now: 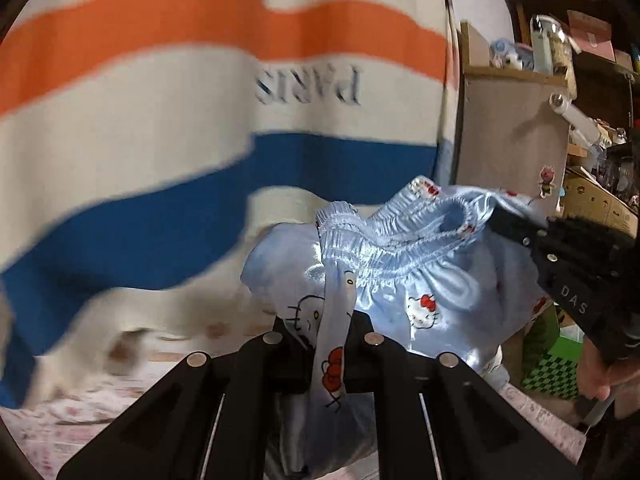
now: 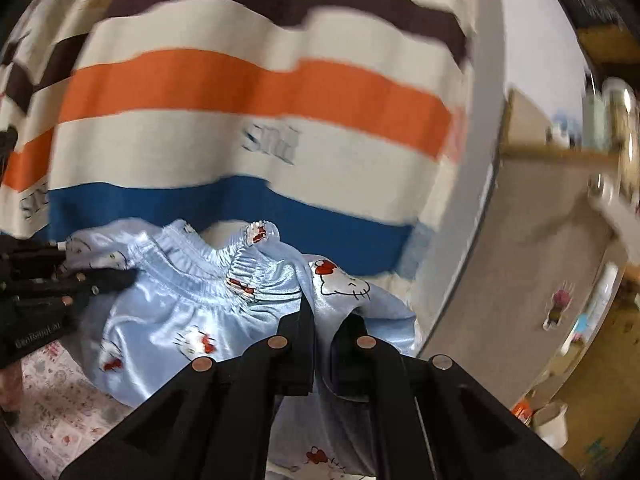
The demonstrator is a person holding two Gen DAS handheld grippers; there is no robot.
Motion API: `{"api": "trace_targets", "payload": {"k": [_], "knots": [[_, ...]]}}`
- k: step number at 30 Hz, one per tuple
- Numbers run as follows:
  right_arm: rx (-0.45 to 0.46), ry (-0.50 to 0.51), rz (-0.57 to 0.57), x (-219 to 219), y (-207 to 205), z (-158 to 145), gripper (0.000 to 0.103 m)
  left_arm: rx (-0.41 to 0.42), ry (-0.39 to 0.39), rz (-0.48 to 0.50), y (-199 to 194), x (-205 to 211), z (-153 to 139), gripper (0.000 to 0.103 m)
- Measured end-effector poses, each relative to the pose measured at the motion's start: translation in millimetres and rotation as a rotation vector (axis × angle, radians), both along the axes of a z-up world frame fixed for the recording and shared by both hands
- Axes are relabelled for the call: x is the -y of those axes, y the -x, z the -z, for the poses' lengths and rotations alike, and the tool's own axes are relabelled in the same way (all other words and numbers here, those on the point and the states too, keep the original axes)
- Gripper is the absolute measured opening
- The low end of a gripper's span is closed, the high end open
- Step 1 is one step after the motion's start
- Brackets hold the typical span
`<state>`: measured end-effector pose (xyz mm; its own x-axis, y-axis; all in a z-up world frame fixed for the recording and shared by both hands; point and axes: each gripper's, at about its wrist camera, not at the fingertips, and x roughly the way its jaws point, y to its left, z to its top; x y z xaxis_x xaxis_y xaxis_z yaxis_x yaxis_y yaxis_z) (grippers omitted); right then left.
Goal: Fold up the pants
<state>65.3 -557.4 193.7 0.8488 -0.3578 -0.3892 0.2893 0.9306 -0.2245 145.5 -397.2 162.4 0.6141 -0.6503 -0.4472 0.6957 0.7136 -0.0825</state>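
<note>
Left gripper (image 1: pixel 320 354): fingers pinch pants (image 1: pixel 400 280) fabric at waistband's left end. Waistband (image 2: pixel 208 276) runs left-right between grippers, pants hanging before striped blanket (image 1: pixel 160 100). Right gripper (image 2: pixel 322 354): fingers clamp waistband's right end.

Lt-blue satin pants (image 1: pixel 400 280), cat print, bunched, elastic waistband (image 2: pixel 200 272) up.

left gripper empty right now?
No, in the left wrist view the left gripper is shut on a strip of the blue pants.
</note>
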Motion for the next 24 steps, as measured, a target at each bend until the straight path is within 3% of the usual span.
{"api": "trace_targets", "payload": {"k": [3,8,10,12,13,14,15,16,17,18,21,24], "knots": [[-0.02,-0.108,0.046,41.9,-2.7,23.9,0.005,-0.026,-0.041,0.013,-9.6,30.4,22.0,0.009],[-0.118,-0.176,0.078,79.7,-6.0,70.7,0.005,-0.155,-0.095,0.048,-29.7,54.1,66.1,0.014],[-0.147,-0.192,0.078,87.9,-6.6,85.4,0.005,-0.151,-0.127,0.033,-31.9,59.4,80.2,0.022],[-0.165,-0.215,0.077,95.2,-6.3,98.0,0.005,-0.125,-0.173,-0.009,-29.8,64.4,88.5,0.042],[-0.174,-0.218,0.082,98.4,-9.3,102.6,0.006,-0.1,-0.195,-0.027,-26.2,66.2,91.1,0.045],[-0.188,-0.205,0.109,101.1,-11.0,109.3,0.014,-0.07,-0.204,-0.039,-21.8,66.0,92.7,0.048],[-0.195,-0.187,0.133,101.4,-14.4,112.3,0.032,-0.038,-0.216,-0.053,-17.6,66.1,93.1,0.056],[-0.198,-0.15,0.174,101.0,-16.2,115.9,0.042,-0.007,-0.23,-0.071,-14.0,65.5,93.1,0.062],[-0.188,-0.115,0.205,99.6,-14.9,117.2,0.062,0.018,-0.235,-0.087,-12.4,64.6,90.3,0.071],[-0.172,-0.093,0.219,100.3,-7.9,117.0,0.069,0.037,-0.229,-0.096,-10.6,61.0,88.2,0.077],[-0.107,-0.101,0.248,101.0,11.0,105.2,0.074,0.044,-0.164,-0.111,-12.8,39.7,78.6,0.086],[-0.006,-0.106,0.265,95.2,27.7,81.4,0.085,0.05,-0.095,-0.108,-7.2,11.2,62.8,0.091]]}}
